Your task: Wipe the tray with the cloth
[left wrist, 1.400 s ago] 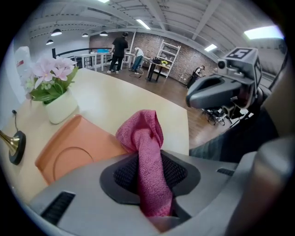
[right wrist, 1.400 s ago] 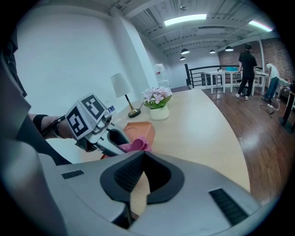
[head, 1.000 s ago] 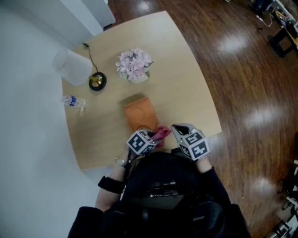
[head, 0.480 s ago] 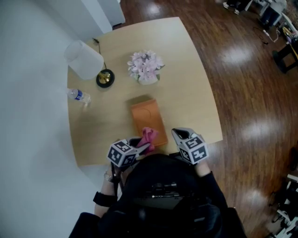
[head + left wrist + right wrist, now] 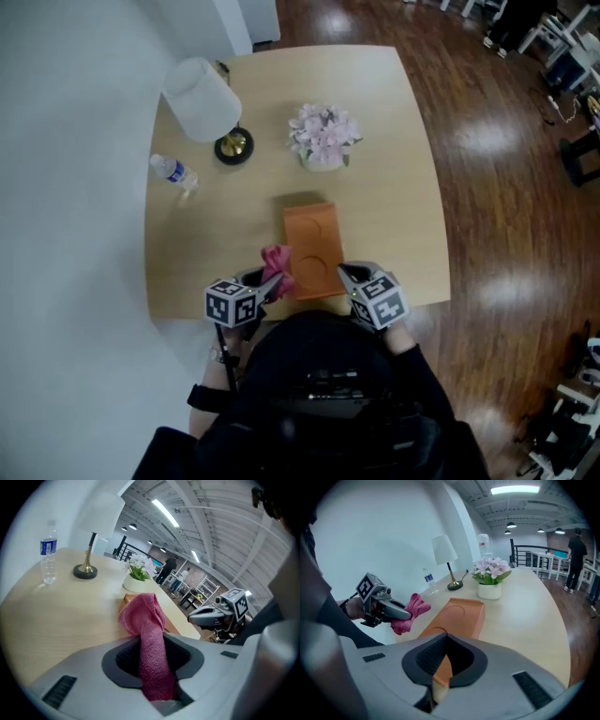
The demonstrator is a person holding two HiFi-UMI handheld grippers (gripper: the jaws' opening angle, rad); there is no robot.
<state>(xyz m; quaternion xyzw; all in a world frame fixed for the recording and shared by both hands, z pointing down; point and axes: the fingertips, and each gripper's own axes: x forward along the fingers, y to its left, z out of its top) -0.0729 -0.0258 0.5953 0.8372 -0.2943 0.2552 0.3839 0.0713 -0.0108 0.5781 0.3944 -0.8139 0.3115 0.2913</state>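
Observation:
An orange tray (image 5: 314, 242) lies lengthwise on the round wooden table, its near end close to the table's front edge. My left gripper (image 5: 271, 282) is shut on a pink cloth (image 5: 277, 258). The cloth hangs bunched just off the tray's near-left side. In the left gripper view the cloth (image 5: 144, 617) sticks out from between the jaws, with a bit of the tray (image 5: 125, 600) behind it. My right gripper (image 5: 345, 275) is at the tray's near-right corner. In the right gripper view the tray's rim (image 5: 440, 674) runs between the closed jaws.
A white-shaded lamp (image 5: 202, 98) with a brass base stands at the table's far left. A water bottle (image 5: 173, 172) is beside it. A white pot of pink flowers (image 5: 323, 136) stands beyond the tray. Wood floor lies to the right of the table.
My left gripper has carried the pink cloth leftward, from over the tray's near end to its left side. The right gripper has edged in to the tray's near-right corner.

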